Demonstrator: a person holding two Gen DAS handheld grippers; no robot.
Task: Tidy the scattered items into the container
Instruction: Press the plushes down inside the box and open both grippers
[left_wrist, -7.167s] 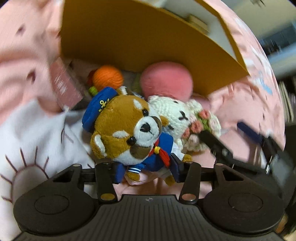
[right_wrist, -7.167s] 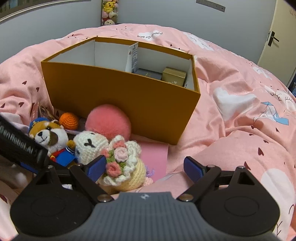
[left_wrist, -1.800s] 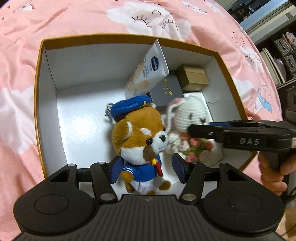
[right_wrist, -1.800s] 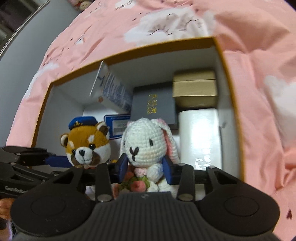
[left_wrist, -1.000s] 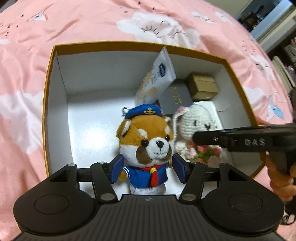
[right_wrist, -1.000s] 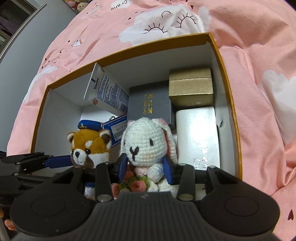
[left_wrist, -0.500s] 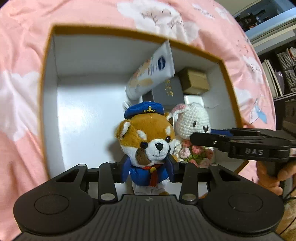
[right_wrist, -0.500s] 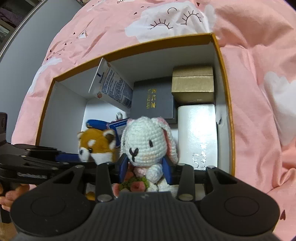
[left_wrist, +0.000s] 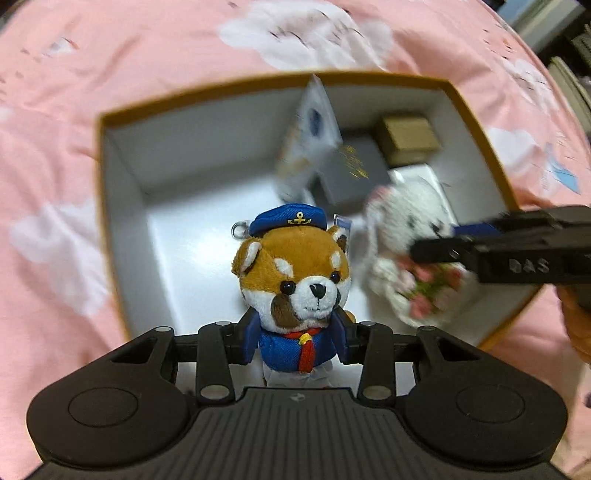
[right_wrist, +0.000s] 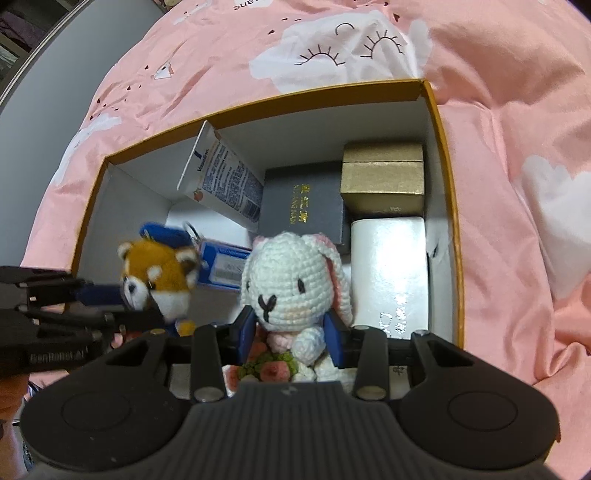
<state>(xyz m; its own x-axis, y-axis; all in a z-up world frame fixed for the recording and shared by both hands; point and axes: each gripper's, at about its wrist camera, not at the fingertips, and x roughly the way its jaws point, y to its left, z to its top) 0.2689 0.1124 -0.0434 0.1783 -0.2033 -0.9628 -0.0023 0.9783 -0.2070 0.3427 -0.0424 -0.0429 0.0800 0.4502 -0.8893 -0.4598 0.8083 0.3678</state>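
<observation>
An orange box (left_wrist: 110, 155) with a white inside lies open on the pink bedding. My left gripper (left_wrist: 297, 341) is shut on the blue body of a sailor-capped plush (left_wrist: 295, 269), which stands upright over the box floor. My right gripper (right_wrist: 291, 332) is shut on a white crochet bunny (right_wrist: 295, 277) that holds a flower bouquet, inside the box beside the plush. In the right wrist view the plush (right_wrist: 159, 269) is left of the bunny. In the left wrist view the bunny (left_wrist: 402, 229) is blurred, to the right.
A lotion tube (right_wrist: 221, 177) leans on the box's back wall. A dark box (right_wrist: 303, 206), a gold box (right_wrist: 382, 177) and a white box (right_wrist: 388, 273) fill the right side. A blue tag (right_wrist: 225, 262) lies behind the plush. Pink bedding (right_wrist: 517, 147) surrounds the box.
My left gripper's jaws, wide around the plush a second ago, have closed onto its body. The right gripper keeps its hold on the bunny in much the same place.
</observation>
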